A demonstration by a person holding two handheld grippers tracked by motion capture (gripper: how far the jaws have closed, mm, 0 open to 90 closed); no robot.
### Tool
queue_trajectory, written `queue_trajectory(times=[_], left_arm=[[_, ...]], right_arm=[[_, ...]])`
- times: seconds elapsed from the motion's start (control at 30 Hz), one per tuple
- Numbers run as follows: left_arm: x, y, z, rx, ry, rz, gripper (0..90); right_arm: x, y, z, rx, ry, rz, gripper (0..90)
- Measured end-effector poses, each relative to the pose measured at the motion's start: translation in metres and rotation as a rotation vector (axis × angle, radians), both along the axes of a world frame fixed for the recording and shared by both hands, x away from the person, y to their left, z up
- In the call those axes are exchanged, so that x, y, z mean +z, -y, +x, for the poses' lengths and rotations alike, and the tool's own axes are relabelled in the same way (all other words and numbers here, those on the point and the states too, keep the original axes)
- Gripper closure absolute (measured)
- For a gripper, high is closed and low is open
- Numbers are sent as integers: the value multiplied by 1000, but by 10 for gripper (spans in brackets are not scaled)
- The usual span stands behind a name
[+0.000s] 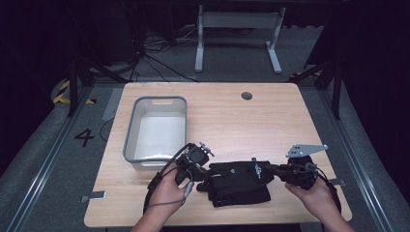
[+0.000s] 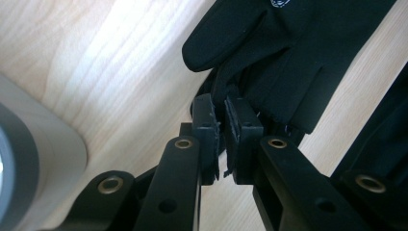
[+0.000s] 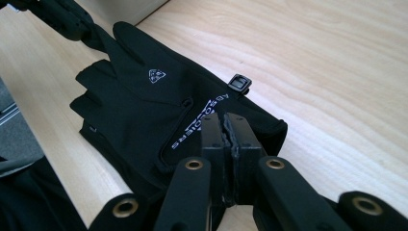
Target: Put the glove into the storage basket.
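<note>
Pinching the cuff end of the black glove (image 3: pixel 159 110), the right gripper (image 3: pixel 226 130) has its jaws pressed together on the fabric, low centre in the right gripper view. At the glove's other end the left gripper (image 2: pixel 223 122) has its jaws nearly shut on an edge of fabric by the fingers. In the high view the glove (image 1: pixel 239 181) lies stretched between both at lower centre of the table (image 1: pixel 270 121); a grey bin (image 1: pixel 130 130) stands upper left, apart.
</note>
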State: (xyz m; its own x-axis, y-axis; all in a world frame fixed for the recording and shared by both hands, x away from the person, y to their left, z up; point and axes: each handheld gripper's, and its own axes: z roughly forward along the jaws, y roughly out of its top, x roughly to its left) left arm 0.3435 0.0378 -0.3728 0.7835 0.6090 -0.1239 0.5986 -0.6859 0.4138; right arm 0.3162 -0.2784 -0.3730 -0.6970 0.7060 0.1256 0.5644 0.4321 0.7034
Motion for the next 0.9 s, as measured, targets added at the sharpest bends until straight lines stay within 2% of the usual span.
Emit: queue_trajectory(times=[0.1,0.2,0.4,0.67,0.8,0.9], left_arm=[[-2,-1,-4,-5,-1,23,836],[-1,-4,-6,-7,-11,19,836],[-6,-9,-3,-1,-46,29,836],[-16,-8,-3,-24,-90,69,835],[-19,-6,-3,-45,-98,97,835],[-20,-4,-3,-52,-94,101,834]], right_arm=[[-3,-3,-4,13,-4,-1,871],[-5,-5,-9,20,-1,-7,871],[-9,-9,-16,42,-8,-8,870],[-18,-15,-17,55,-13,-40,870],[-20,-16,-18,62,-15,-48,869],[-19,-15,-19,60,-14,-49,869]])
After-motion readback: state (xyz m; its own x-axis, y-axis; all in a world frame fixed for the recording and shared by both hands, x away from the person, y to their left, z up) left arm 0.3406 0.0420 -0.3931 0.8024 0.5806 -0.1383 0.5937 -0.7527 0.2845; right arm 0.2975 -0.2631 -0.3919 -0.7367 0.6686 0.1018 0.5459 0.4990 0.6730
